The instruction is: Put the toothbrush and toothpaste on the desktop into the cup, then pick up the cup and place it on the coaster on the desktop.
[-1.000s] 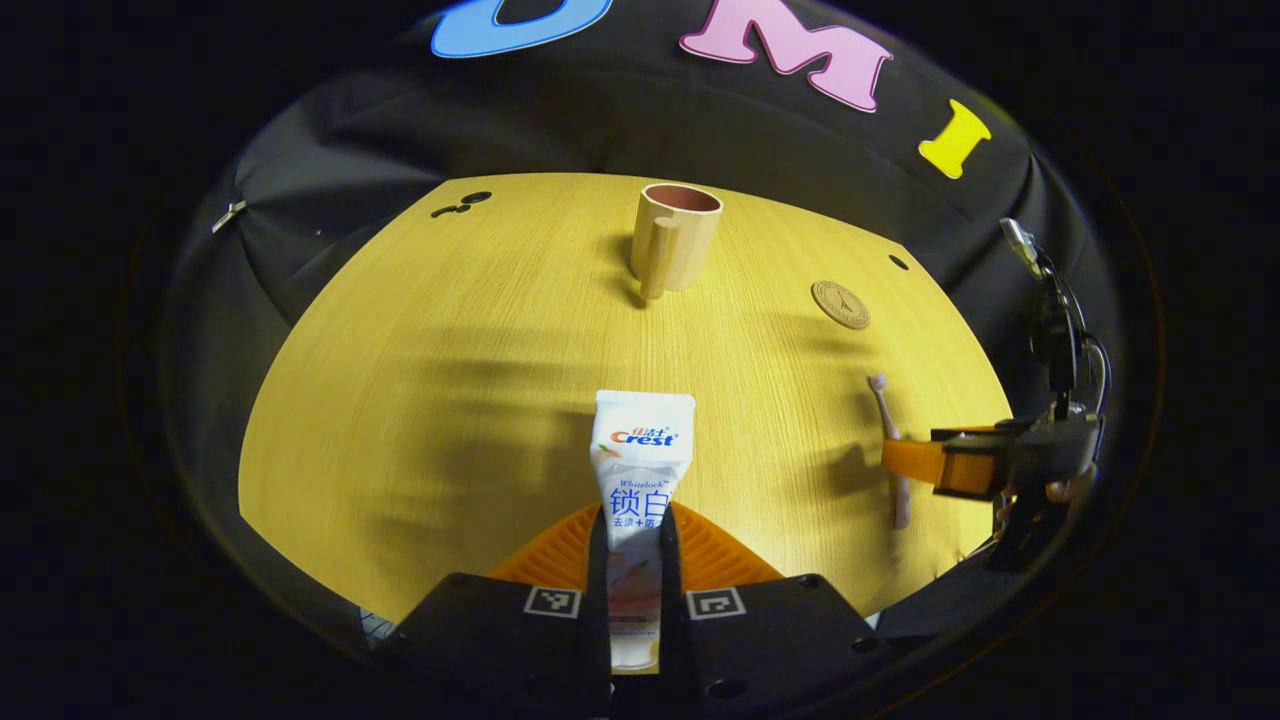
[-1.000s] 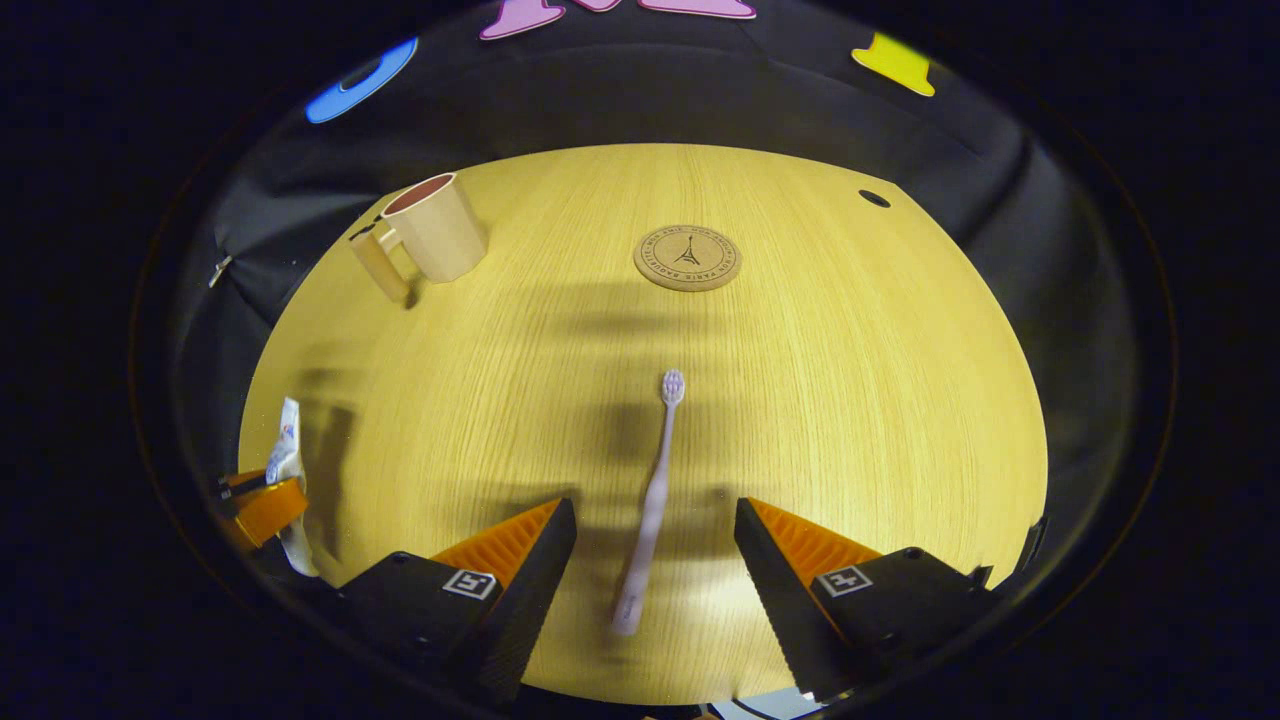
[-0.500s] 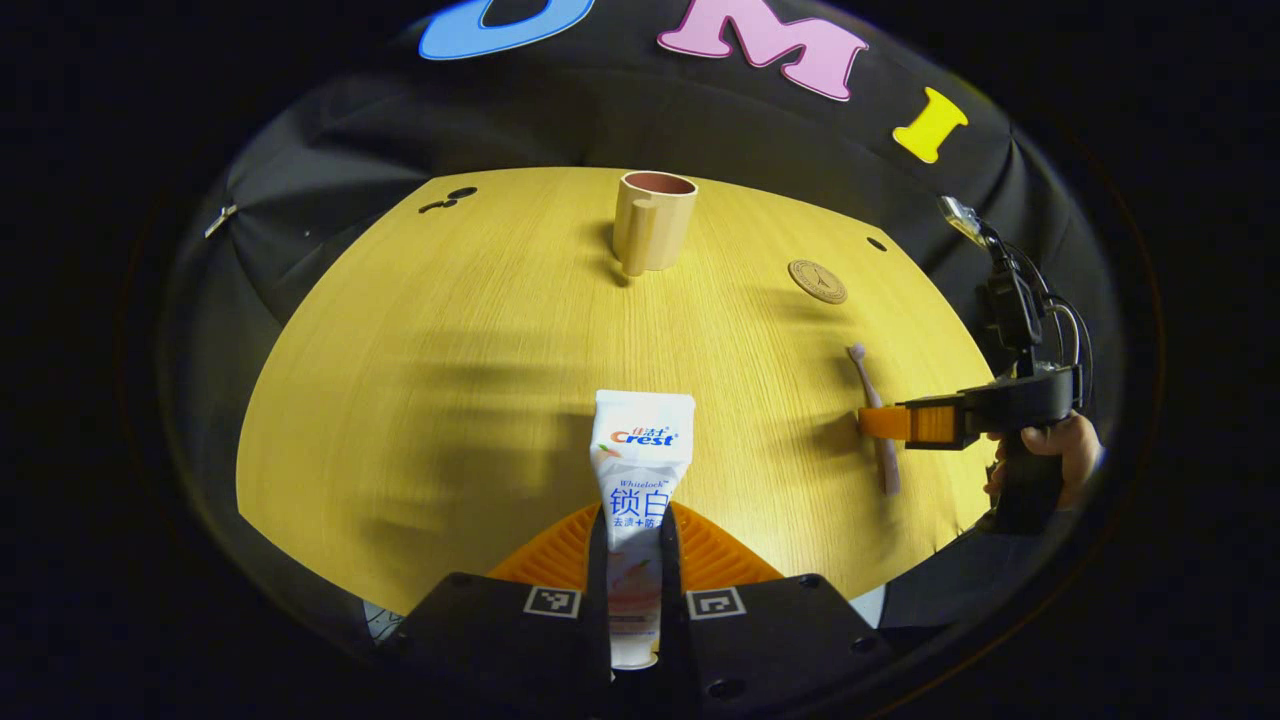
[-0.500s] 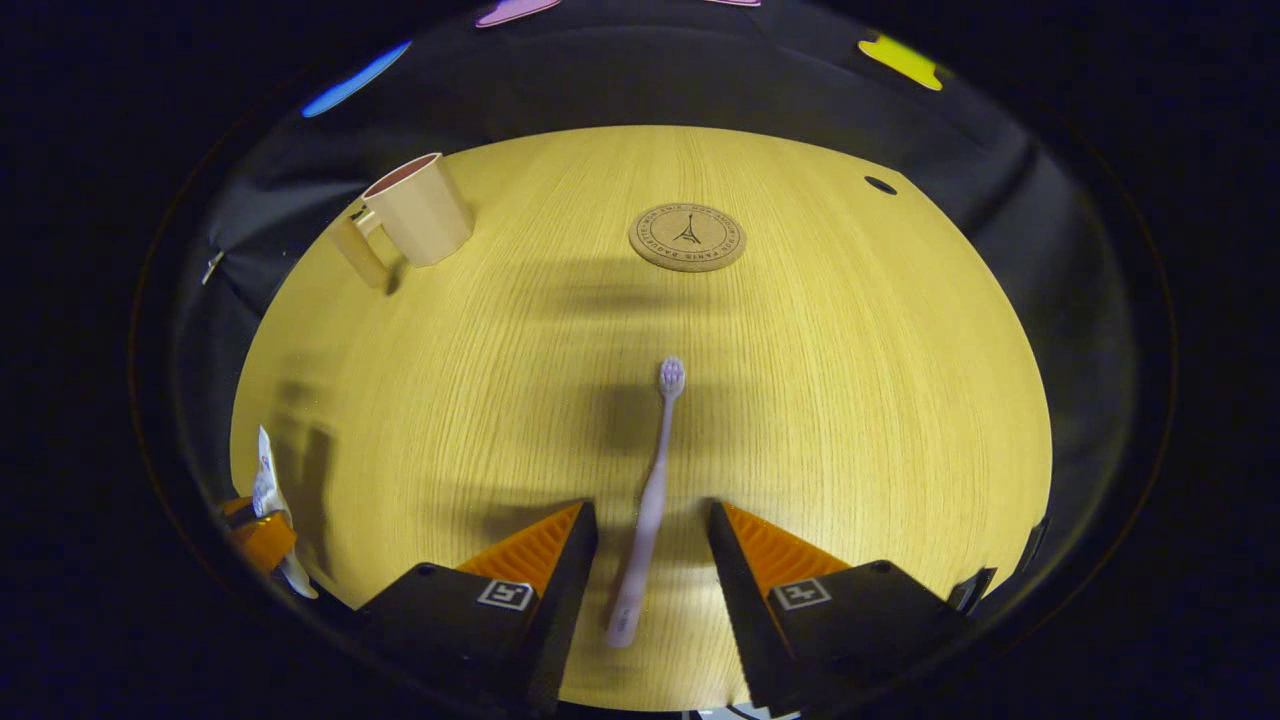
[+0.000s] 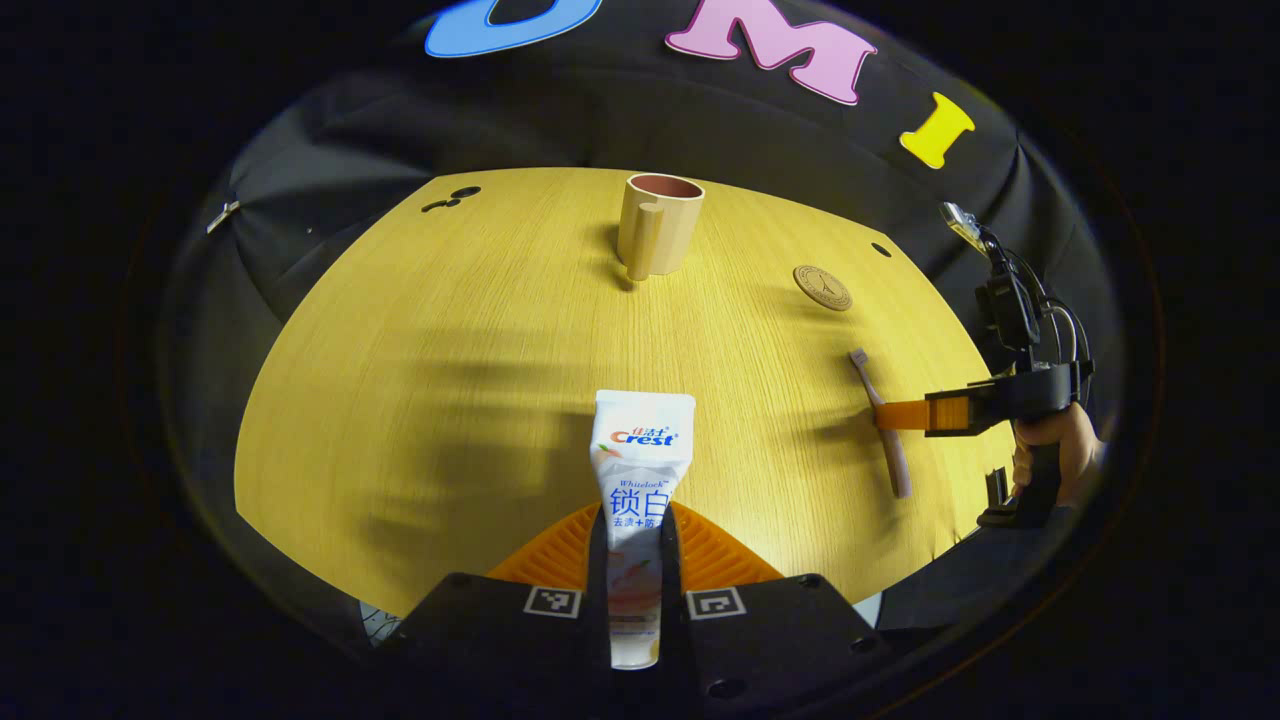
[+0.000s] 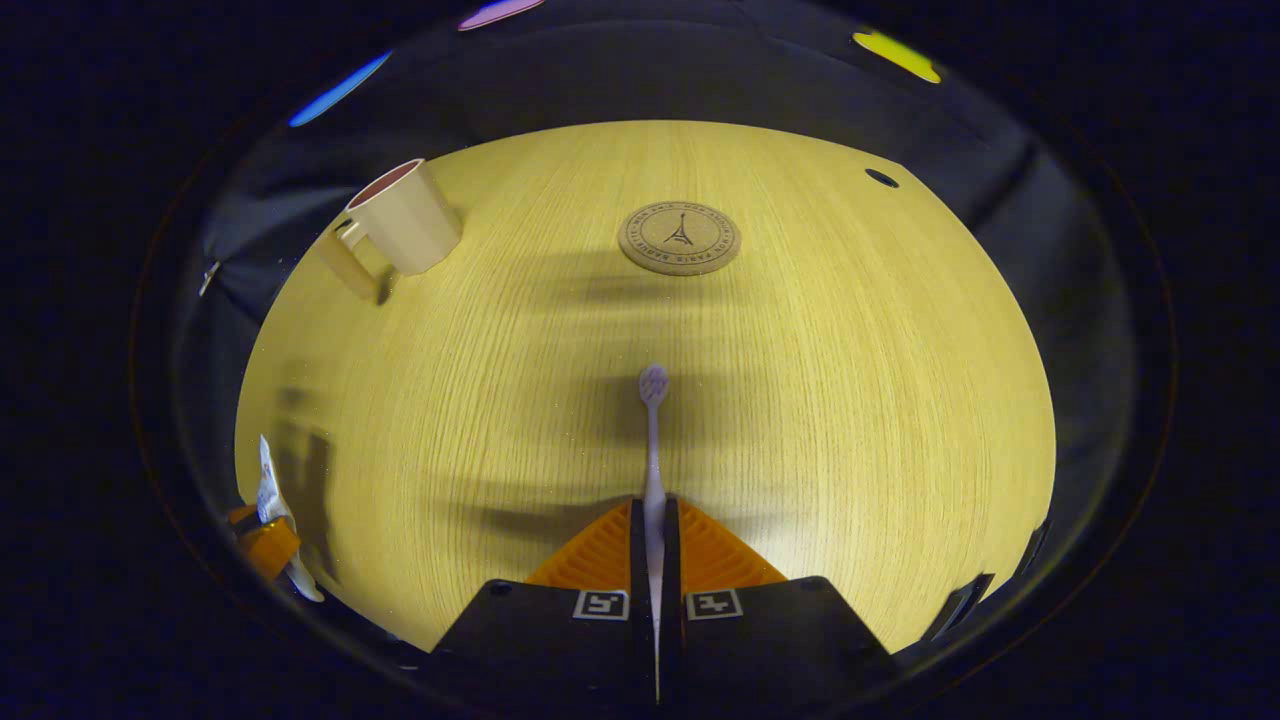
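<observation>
Item, right tongs (image 6: pixel 655 560): a second ago we saw their fingers spread wide either side of the brush (image 6: pixel 652 450); half a second ago narrower; now pressed onto the handle, pinching it. The bristle end points toward the coaster (image 6: pixel 679 238). In the left gripper view the right tongs (image 5: pixel 890 415) cross the brush (image 5: pixel 880 420) about mid-handle, a hand (image 5: pixel 1060 440) behind them; whether the brush is clear of the counter (image 6: pixel 850 400) we cannot tell.

Item, left tongs (image 5: pixel 635 590): pinching the paste (image 5: pixel 640 470) near its cap end, flat end pointing toward the cup, unchanged over the last second. In the right gripper view the left tongs (image 6: pixel 262 535) and paste (image 6: pixel 270 500) sit well to the coaster's near-left.

Item, cup (image 5: pixel 660 222): upright on the counter, handle toward the left tongs, mouth open, well apart from both tongs and to the coaster's left. Nothing seen inside it.

Item, coaster (image 5: pixel 822 287): bare, between cup and brush.

Our reading: both things are now gripped, so the picking step looks done. Next, we judge, comes carrying each to the cup's mouth; a narrow opening for two long things, with some risk of tipping the cup.
</observation>
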A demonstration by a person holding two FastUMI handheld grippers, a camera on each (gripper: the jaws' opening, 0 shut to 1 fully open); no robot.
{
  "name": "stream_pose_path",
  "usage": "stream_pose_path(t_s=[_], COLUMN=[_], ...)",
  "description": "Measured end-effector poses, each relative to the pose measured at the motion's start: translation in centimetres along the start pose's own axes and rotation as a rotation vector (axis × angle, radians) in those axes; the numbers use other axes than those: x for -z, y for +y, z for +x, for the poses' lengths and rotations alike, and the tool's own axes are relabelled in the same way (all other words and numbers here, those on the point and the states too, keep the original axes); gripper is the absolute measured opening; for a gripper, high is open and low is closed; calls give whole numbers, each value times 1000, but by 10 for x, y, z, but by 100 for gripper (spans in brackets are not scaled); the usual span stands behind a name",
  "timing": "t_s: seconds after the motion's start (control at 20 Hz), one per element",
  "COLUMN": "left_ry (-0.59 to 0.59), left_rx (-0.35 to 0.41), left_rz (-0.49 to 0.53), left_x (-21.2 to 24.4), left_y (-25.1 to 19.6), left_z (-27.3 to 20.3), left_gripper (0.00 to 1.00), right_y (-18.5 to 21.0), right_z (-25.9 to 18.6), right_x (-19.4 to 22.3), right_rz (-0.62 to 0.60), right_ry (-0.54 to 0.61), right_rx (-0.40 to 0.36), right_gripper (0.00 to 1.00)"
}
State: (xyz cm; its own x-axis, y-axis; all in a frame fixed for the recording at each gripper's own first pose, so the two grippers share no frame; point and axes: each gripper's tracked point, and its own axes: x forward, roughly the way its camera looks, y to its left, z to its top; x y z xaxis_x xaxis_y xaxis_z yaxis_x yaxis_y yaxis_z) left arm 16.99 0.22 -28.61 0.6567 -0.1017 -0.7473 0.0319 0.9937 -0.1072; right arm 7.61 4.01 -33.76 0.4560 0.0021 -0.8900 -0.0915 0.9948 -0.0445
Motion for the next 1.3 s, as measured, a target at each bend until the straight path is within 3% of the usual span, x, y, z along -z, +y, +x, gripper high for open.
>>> stream_pose_path(t_s=[0.15, 0.2, 0.25, 0.4, 0.8, 1.3], left_ry=[-6, -13, -21, -63, -262, -513], left_rx=[-3, -6, -11, -35, -43, 38], left_rz=[-28, -37, -49, -80, -96, -46], left_x=[-2, -4, -7, -29, -149, -288], left_y=[0, 0, 1, 5, 8, -22], left_z=[-2, -4, -8, -22, -41, -25], left_gripper=[24, 19, 24, 24, 24, 24], right_y=[4, 4, 3, 0, -18, -53], right_z=[-5, -7, -10, -18, -37, -50], right_x=[3, 3, 1, -2, -18, -50], right_rz=[-8, -14, -13, 36, 71, 80], right_ry=[-5, -7, -12, -10, -45, -116], right_rx=[-25, -36, -46, -89, -163, -187], right_gripper=[6, 6, 6, 6, 6, 6])
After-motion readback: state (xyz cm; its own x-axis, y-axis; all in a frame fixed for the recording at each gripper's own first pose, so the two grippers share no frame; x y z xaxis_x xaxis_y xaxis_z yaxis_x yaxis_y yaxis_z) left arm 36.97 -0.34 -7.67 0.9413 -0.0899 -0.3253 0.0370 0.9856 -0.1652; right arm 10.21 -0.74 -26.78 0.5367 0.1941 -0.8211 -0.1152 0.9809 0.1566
